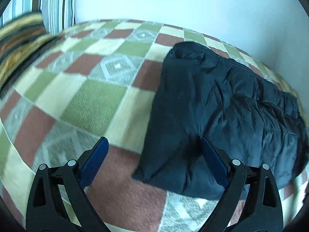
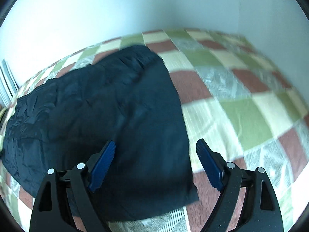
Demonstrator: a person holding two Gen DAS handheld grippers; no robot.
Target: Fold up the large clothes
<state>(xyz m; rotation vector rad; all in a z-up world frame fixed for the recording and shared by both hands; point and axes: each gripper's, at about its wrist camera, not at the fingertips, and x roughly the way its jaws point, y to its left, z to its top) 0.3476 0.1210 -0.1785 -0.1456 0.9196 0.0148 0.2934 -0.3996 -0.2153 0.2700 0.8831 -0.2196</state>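
Note:
A dark navy garment (image 1: 222,116) lies folded over on a checkered bedspread (image 1: 87,100). In the left wrist view it fills the right half. My left gripper (image 1: 154,145) is open and empty above the garment's near left edge, its right finger over the cloth. In the right wrist view the garment (image 2: 108,119) fills the left and middle. My right gripper (image 2: 155,147) is open and empty above the garment's near right edge, its left finger over the cloth and its right finger over the bedspread (image 2: 241,116).
Striped pillows (image 1: 52,3) and a brown and yellow striped blanket (image 1: 21,40) lie at the far left of the bed. A pale wall (image 1: 193,3) runs behind the bed. The bedspread stretches left of the garment in the left view and right of it in the right view.

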